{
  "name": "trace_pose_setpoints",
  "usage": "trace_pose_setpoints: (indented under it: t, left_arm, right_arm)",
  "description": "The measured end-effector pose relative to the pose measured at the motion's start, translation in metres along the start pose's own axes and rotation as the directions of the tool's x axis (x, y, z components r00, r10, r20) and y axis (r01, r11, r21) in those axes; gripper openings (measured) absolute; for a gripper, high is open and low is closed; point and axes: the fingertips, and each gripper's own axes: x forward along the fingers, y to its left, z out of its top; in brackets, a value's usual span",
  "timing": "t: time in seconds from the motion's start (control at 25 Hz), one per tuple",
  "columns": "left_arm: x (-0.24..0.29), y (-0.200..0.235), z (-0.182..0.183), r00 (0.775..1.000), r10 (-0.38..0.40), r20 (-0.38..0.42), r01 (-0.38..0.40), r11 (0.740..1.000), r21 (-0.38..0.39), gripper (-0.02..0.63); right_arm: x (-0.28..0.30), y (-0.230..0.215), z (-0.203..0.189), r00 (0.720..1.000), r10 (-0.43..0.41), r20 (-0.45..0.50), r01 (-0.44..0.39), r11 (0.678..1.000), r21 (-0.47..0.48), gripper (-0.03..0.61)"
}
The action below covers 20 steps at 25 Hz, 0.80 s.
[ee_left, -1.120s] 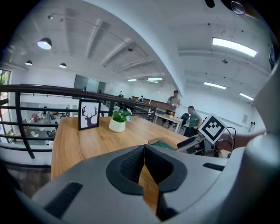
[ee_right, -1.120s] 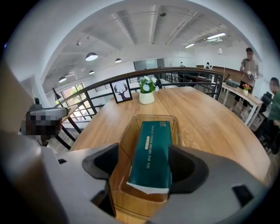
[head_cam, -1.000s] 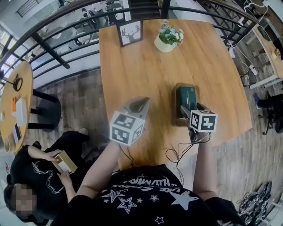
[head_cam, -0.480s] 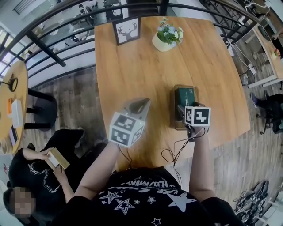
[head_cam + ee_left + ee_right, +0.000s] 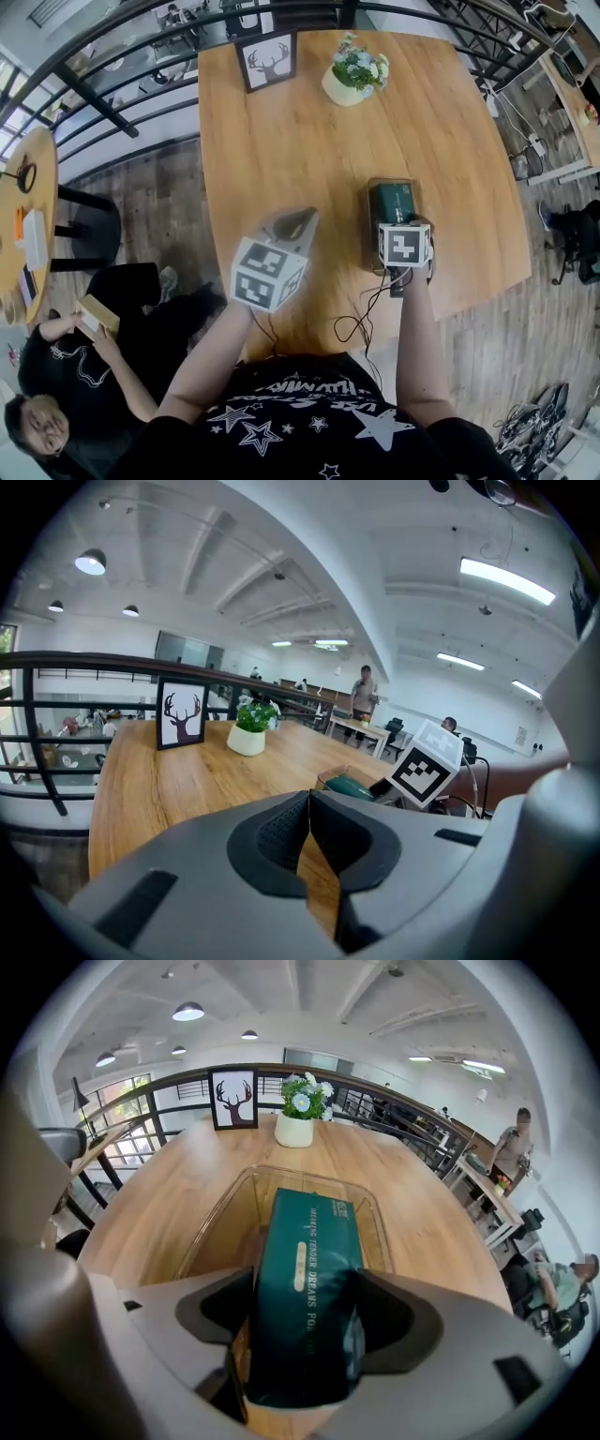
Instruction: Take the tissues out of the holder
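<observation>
A dark green tissue pack (image 5: 394, 201) lies in a clear holder (image 5: 368, 225) on the right half of the wooden table. My right gripper (image 5: 400, 223) is over the pack's near end. In the right gripper view the pack (image 5: 309, 1269) runs lengthwise between both pads, and the gripper (image 5: 305, 1312) is shut on it, with the holder's wall (image 5: 220, 1213) around it. My left gripper (image 5: 292, 221) hovers left of the holder, shut with nothing in it; its pads (image 5: 323, 832) meet in the left gripper view, where the pack (image 5: 352, 786) shows beyond.
A potted plant (image 5: 354, 80) and a framed deer picture (image 5: 271, 61) stand at the table's far edge. A black railing (image 5: 103, 103) runs along the left. A person (image 5: 66, 375) sits on the floor at lower left. A cable (image 5: 361, 323) hangs near the table's front edge.
My right gripper has slid left and squared up over the near end of the pack, its jaws now around it. The left gripper has held still.
</observation>
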Motion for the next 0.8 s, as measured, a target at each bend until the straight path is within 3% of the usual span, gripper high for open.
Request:
trace_pose_setpoints:
  t: [0.48,0.8]
  left_arm:
    - [-0.005,-0.014,0.005,1.0,0.008,0.011,-0.008,1.0,0.013,0.014]
    - [-0.015,-0.02,0.009,0.999,0.019,0.03,-0.02,0.999,0.033,0.013]
  right_arm:
    - [-0.007,-0.008,0.001,1.0,0.009,0.029,-0.01,1.0,0.028,0.311]
    - [-0.02,-0.011,-0.002,0.997,0.056,0.058,-0.061,0.993,0.102,0.301]
